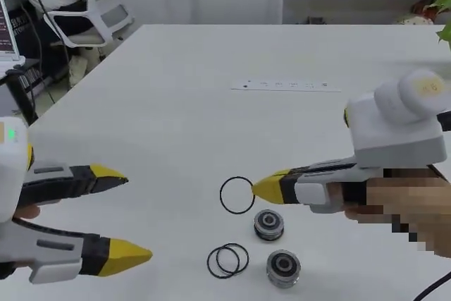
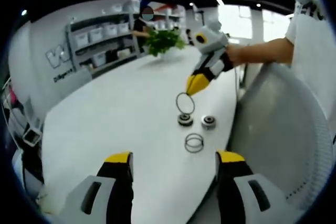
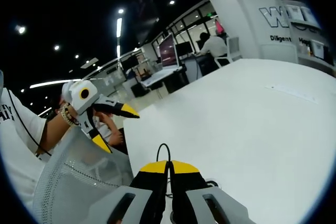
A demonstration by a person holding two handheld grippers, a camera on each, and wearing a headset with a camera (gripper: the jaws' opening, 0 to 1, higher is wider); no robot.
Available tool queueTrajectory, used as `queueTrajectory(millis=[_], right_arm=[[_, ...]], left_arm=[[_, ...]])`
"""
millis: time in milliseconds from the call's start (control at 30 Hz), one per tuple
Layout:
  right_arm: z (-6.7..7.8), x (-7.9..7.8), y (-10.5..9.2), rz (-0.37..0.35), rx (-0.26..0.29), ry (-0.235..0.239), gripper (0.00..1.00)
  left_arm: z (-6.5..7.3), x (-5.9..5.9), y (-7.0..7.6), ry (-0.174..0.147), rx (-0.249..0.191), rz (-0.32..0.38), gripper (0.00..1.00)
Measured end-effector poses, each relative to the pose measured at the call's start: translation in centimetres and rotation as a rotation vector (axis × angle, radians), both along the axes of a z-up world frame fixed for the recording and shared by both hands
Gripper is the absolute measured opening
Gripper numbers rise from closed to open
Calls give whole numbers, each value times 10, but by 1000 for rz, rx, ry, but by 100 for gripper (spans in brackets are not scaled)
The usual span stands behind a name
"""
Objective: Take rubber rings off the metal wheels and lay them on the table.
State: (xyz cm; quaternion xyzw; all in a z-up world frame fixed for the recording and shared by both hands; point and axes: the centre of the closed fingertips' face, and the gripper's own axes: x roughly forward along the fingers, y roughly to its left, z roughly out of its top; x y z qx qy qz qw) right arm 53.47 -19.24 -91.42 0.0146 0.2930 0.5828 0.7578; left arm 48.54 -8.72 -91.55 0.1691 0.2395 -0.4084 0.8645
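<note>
My right gripper (image 1: pixel 255 188) is shut on the edge of a thin black rubber ring (image 1: pixel 236 195), which sticks out from its yellow tips over the white table (image 1: pixel 176 103). Just below it lie two metal wheels, one nearer the ring (image 1: pixel 268 223) and one closer to me (image 1: pixel 283 268). Two loose rings (image 1: pixel 227 260) lie overlapping on the table left of the nearer wheel. My left gripper (image 1: pixel 139 216) hovers open and empty at the left. In the left gripper view its jaws (image 2: pixel 174 157) frame the rings (image 2: pixel 193 142), the wheels (image 2: pixel 184 120) and the right gripper (image 2: pixel 195 85). The right gripper view shows the shut tips (image 3: pixel 169 167) and the ring (image 3: pixel 160 150).
A white power strip (image 1: pixel 285 85) lies flat at mid-table, beyond the work. Office chairs (image 1: pixel 91 12) stand past the far left corner, a plant (image 1: pixel 442 12) at the far right. A grey mesh chair back (image 2: pixel 283 129) is close to the table's near edge.
</note>
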Motion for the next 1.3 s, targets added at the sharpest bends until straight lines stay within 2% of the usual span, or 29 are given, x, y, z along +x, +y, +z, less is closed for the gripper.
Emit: queueTrajectory(millis=[133,267,333,400,467,567,633,733,833,933,1000,1300], right_arm=[[-6,-7,6,30,-25,-4,0],[-11,-10,9,43,-43,-2,0],[-17,-14,11,56,-65,0,0],[-27,-19,13,77,-111,-20,0],[-34,-22,16,102,-126,-15,0],[-41,-22,20,112,-151,-50,0],[-44,-22,22,122,-159,-80,0],[-47,-19,22,118,-168,-98,0],[-55,-20,23,134,-179,-95,0],[-69,-25,20,143,-221,-48,0],[-73,-25,20,151,-235,-69,0],[-85,-29,25,159,-256,-36,0]], left_arm=[[-6,-7,-1,17,-34,23,64],[-15,-12,-1,42,-29,32,65],[-16,-13,-2,50,-35,38,66],[-17,-13,-3,53,-39,40,66],[-16,-13,-4,50,-47,43,66],[-17,-13,-4,54,-56,50,66],[-19,-15,-3,71,-63,59,65],[-21,-15,-2,78,-64,64,64],[-20,-15,-3,81,-73,76,65],[-21,-16,-2,81,-70,81,65],[-20,-15,-2,79,-75,85,66],[-21,-15,-2,84,-80,96,65]])
